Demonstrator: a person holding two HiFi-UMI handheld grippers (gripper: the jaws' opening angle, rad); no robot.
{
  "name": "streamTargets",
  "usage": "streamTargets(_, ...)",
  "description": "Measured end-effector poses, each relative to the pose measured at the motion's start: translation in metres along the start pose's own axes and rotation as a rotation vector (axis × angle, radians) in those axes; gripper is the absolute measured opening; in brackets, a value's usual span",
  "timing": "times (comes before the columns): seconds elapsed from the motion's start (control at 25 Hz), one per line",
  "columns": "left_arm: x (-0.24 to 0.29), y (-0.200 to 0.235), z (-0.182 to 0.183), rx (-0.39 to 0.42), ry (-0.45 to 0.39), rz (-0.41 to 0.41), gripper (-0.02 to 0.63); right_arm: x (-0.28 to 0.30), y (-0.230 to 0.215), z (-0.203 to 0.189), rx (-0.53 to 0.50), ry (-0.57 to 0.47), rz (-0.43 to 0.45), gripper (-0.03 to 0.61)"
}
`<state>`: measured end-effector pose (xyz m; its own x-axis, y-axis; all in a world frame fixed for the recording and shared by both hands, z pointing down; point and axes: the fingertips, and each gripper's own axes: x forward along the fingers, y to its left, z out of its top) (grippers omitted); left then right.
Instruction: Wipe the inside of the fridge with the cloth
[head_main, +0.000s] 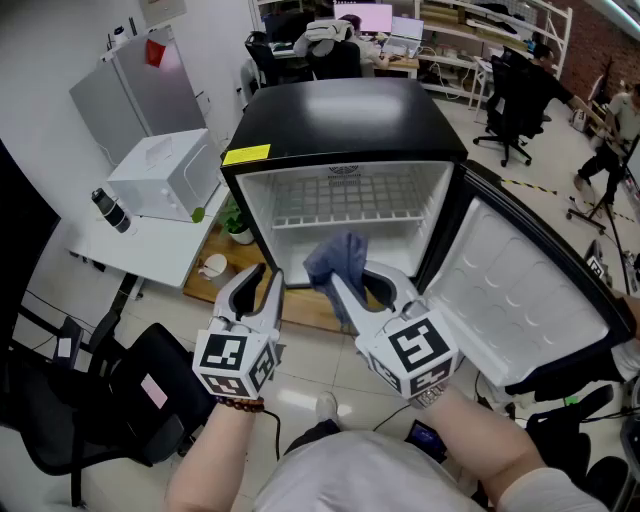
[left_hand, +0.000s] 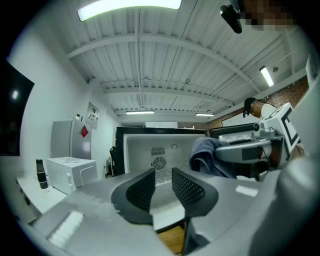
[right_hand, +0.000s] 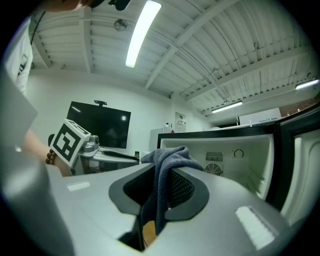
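A black mini fridge (head_main: 345, 120) stands open in front of me, with a white inside and a wire shelf (head_main: 345, 205). Its door (head_main: 515, 290) swings out to the right. My right gripper (head_main: 347, 285) is shut on a blue-grey cloth (head_main: 335, 258) just before the fridge opening. In the right gripper view the cloth (right_hand: 167, 160) drapes over and between the jaws of that gripper (right_hand: 161, 172). My left gripper (head_main: 262, 285) hovers beside it on the left, open, with nothing between its jaws. In the left gripper view that gripper (left_hand: 163, 175) faces the fridge (left_hand: 150, 145), with the cloth (left_hand: 205, 155) to its right.
A white table at the left carries a white box-shaped appliance (head_main: 165, 175) and a dark bottle (head_main: 110, 210). A silver cabinet (head_main: 140, 95) stands behind it. A small plant (head_main: 237, 222) and a cup (head_main: 213, 267) sit by the fridge's left foot. A black chair (head_main: 120, 400) is at lower left.
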<state>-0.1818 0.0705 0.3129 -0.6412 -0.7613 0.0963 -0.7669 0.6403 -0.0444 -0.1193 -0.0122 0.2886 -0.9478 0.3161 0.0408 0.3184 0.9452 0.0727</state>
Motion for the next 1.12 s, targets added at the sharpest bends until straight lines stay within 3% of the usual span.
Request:
streamTargets(0.44, 0.048, 0.049, -0.003, -0.014, 0.044, 0.032, 0.121, 0.066, -0.024, 0.007, -0.001, 0.004, 0.032, 0.063)
streamTargets(0.88, 0.081, 0.109, -0.021, 0.020, 0.083, -0.040, 0.124, 0.152, -0.017, 0.007, -0.035, -0.017, 0.011, 0.063)
streamTargets(1.12, 0.092, 0.113, -0.026, 0.037, 0.095, -0.078, 0.124, 0.176, -0.017, 0.007, -0.054, -0.039, 0.023, 0.063)
